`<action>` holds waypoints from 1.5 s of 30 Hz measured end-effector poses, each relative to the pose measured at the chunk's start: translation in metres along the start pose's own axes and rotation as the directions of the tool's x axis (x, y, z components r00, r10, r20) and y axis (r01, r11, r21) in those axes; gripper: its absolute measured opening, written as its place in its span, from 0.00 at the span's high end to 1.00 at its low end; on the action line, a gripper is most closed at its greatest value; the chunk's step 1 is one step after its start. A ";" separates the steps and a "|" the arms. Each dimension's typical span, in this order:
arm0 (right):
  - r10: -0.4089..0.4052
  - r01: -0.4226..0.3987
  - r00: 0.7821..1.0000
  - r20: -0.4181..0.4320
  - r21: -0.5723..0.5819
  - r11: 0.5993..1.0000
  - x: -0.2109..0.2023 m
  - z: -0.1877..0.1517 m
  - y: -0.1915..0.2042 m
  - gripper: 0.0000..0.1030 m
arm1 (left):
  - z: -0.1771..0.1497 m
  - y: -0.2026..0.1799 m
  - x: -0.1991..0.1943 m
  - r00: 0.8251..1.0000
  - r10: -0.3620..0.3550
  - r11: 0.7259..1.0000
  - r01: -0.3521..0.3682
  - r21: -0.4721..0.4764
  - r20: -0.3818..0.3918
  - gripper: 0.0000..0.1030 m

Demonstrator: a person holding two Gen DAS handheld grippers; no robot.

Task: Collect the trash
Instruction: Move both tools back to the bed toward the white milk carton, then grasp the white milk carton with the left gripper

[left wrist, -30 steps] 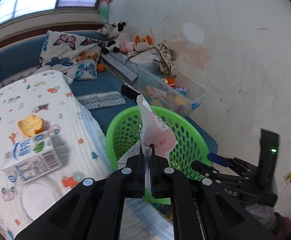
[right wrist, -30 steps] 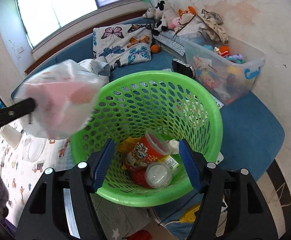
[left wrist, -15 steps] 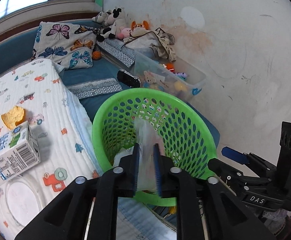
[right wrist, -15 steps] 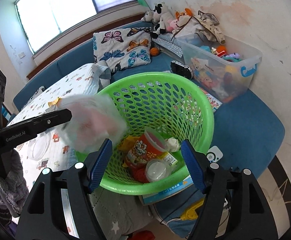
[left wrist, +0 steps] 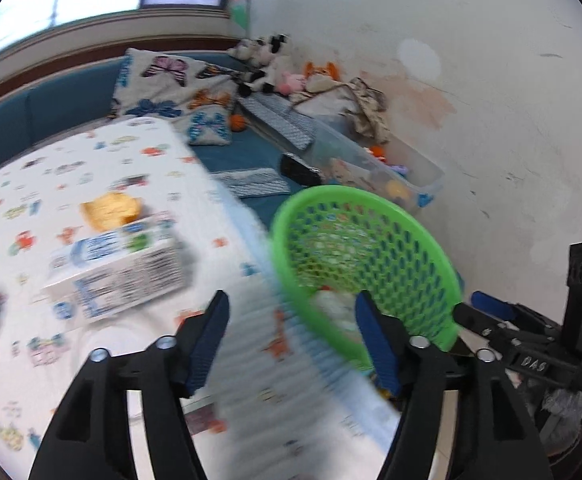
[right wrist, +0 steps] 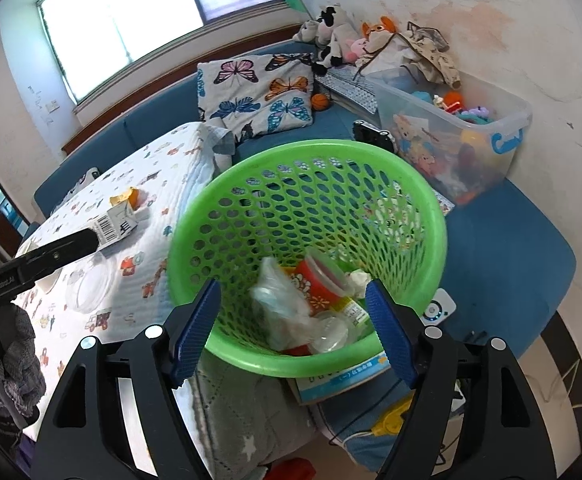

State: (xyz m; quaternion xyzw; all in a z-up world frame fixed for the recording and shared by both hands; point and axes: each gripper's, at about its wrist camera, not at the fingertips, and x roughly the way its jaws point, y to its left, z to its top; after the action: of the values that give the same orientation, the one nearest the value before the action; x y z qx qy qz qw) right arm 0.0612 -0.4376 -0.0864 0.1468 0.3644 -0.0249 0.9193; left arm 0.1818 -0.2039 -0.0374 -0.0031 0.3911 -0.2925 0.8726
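Jaws of the left gripper (left wrist: 289, 330) were opening with nothing between them, and the right gripper (right wrist: 293, 326) — also widening, empty — framed the green basket (right wrist: 431, 216). Inside lay a crumpled clear bag (right wrist: 279, 296) against a red cup (right wrist: 317, 282). Next pick was probably the milk carton (left wrist: 119, 266) at ten o'clock on the quilt — best taken across its narrow sides, squarely.

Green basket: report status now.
Left gripper opening, empty. Right gripper opening, empty. Plastic bag in green basket; milk carton on table. Nothing blocking.
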 end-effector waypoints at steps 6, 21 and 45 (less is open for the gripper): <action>0.026 -0.027 1.000 -0.003 -0.023 0.999 0.002 0.000 0.015 0.26 | -0.012 0.036 -0.024 0.996 0.083 0.996 -0.082 -0.042 0.033 0.29; 0.099 -0.103 0.994 -0.039 -0.115 0.988 0.008 -0.001 0.062 0.24 | 0.023 0.104 -0.017 0.994 0.038 0.990 -0.024 0.137 -0.103 0.18; 0.156 -0.171 0.981 -0.116 -0.131 0.977 0.052 0.019 0.101 0.24 | 0.064 0.124 0.063 0.895 -0.030 0.903 0.215 0.372 -0.444 0.11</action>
State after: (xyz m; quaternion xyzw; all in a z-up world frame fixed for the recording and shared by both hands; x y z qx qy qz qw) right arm 0.1269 -0.3436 -0.0834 0.1125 0.3995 0.0844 0.9059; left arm 0.3216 -0.1474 -0.0647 0.2199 0.5014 -0.4172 0.7253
